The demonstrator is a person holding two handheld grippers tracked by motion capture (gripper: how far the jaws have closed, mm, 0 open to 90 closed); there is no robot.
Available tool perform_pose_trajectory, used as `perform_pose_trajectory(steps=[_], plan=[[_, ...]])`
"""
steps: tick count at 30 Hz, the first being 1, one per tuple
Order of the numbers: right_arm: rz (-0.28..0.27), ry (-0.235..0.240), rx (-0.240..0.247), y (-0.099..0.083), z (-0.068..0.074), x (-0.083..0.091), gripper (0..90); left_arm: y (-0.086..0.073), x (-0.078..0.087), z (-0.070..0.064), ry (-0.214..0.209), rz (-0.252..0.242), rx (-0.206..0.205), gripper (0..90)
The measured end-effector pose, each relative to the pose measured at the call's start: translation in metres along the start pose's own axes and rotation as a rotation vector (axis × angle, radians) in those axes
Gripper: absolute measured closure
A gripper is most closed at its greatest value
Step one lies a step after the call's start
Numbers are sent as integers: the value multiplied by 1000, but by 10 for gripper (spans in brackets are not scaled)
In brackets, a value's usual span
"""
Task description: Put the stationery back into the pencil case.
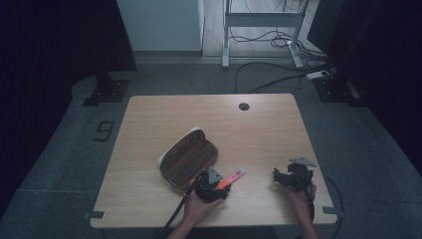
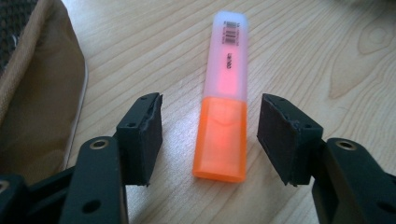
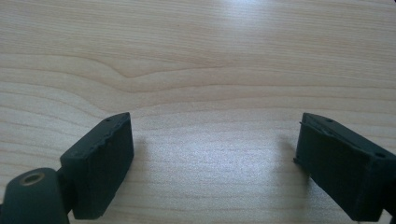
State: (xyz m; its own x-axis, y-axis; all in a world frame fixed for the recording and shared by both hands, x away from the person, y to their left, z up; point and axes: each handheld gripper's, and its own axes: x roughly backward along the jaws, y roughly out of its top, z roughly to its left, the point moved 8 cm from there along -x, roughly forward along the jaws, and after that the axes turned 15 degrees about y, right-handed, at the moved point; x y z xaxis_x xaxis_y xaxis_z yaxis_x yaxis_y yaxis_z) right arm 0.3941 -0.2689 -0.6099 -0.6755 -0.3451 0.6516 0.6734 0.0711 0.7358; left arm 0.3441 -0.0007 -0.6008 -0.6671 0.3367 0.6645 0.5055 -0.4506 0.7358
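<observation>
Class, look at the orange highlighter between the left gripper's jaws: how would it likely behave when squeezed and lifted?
The highlighter looks like rigid plastic, so it probably stays stiff. Its flattish sides suggest it will not roll. The glossy body may slip a little. The left gripper is open, its jaws apart from it on both sides.

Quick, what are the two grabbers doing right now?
Left gripper: open, jaws either side of the orange highlighter, not gripping.
Right gripper: open, holding nothing.

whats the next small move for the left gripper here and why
Probably close the left gripper on the highlighter. Its jaws stand open on either side of the orange end, not yet touching it, and the highlighter lies flat on the table beside the open pencil case. The right gripper is open over bare wood.
</observation>
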Motion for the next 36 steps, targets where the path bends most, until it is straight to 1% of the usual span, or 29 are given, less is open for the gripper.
perform_pose_trajectory(steps=[2,4,7,9,11,12,13,14,16,24,26,29,30,31,32,34,35,36], plan=[[0,0,0,0,0,0,109,0,-1,0,0,7,-1,416],[0,0,0,0,0,0,108,-1,-1,-1,2,17,-11,427],[0,0,0,0,0,0,109,-1,-3,-3,15,22,-39,429],[0,0,0,0,0,0,109,-1,-3,-3,14,22,-39,431],[0,0,0,0,0,0,109,-1,-3,-3,13,18,-41,488],[0,0,0,0,0,0,109,-1,-2,-4,7,14,-46,488],[0,0,0,0,0,0,109,-1,-1,-6,-8,7,-62,561],[0,0,0,0,0,0,109,-1,-1,-6,-8,7,-62,602],[0,0,0,0,0,0,109,0,-1,-7,-32,0,-83,659],[0,0,0,0,0,0,109,0,0,-7,-37,0,-94,675],[0,0,0,0,0,0,109,0,0,-6,-33,0,-92,675],[0,0,0,0,0,0,109,3,4,-6,-55,-20,-62,675],[0,0,0,0,0,0,109,5,6,-5,-65,-31,-49,675],[0,0,0,0,0,0,109,9,12,-4,-83,-50,-27,675],[0,0,0,0,0,0,109,9,12,-4,-83,-50,-27,676],[0,0,0,0,0,0,109,12,17,-2,-95,-62,-14,675],[0,0,0,0,0,0,109,15,23,1,-106,-74,1,675],[0,0,0,0,0,0,109,16,26,3,-109,-80,8,675]])
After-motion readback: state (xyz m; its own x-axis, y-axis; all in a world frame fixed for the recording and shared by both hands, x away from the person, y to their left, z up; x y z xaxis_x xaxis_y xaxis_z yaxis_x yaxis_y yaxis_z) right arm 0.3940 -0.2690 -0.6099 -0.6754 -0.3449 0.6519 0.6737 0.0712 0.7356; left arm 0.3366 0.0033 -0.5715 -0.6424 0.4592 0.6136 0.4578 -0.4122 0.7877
